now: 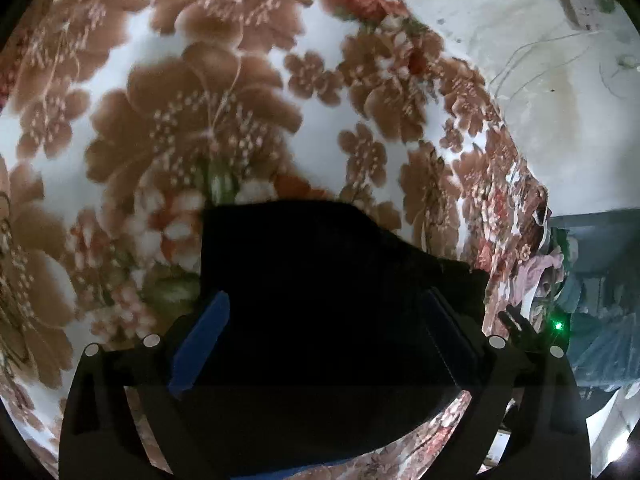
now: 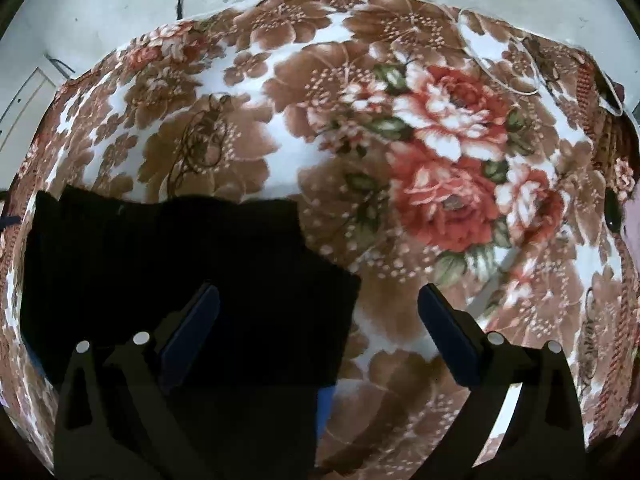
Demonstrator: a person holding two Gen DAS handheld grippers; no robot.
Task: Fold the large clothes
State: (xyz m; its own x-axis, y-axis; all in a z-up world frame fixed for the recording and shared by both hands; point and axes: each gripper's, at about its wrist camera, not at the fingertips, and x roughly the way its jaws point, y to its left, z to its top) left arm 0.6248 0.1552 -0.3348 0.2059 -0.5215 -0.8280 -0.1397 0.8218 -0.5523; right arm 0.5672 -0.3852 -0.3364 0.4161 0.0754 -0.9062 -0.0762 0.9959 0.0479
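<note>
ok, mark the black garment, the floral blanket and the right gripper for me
black garment (image 2: 180, 272): right wrist view, middle of the dark cloth.
floral blanket (image 2: 448, 120): right wrist view, on the red rose print.
right gripper (image 2: 320, 316): right wrist view, midway between the blue fingertips, jaws wide apart.

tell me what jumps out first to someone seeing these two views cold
The loud floral blanket fills both views, brown blossoms on white with big red roses in the right wrist view. Against it lies a black garment, flat on the blanket, low and left in the right view and low centre in the left. Both the left gripper and the right gripper hang open over it.
</note>
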